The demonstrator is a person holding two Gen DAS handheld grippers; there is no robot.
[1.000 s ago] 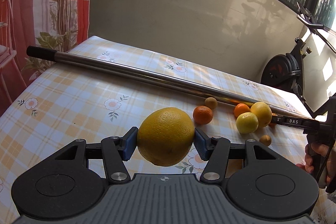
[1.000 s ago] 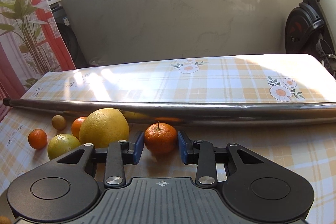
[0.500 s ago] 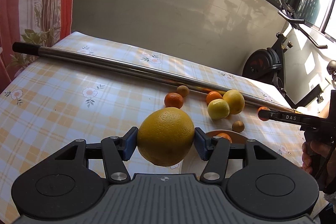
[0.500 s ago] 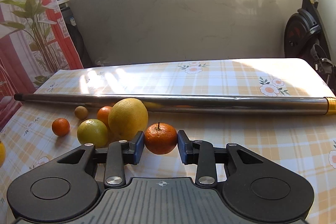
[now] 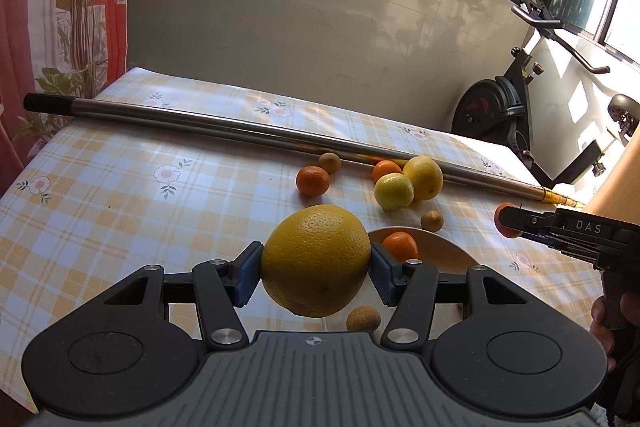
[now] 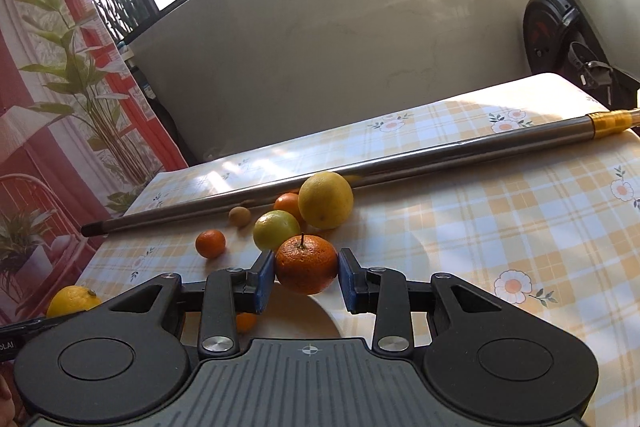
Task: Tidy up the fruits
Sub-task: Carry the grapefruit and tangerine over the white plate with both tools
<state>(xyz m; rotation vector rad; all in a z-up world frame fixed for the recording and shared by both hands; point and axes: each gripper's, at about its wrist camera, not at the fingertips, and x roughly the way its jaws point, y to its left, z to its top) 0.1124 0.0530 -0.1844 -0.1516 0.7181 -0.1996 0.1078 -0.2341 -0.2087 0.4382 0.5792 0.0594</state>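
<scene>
Fingers [image 5: 250,274] around grapefruit [image 5: 316,259]; "DAS" lettering [image 5: 588,227].

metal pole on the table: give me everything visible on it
The metal pole is a long, straight, shiny steel-looking tube lying flat across the checked tablecloth, spanning most of its width. One end has a black cap; the other a gold-coloured collar that reaches the table's edge. Fruit colours reflect in its surface. A yellow citrus and a small orange sit right against it; whether they touch cannot be told. Neither hand-held gripper holds it.
</scene>
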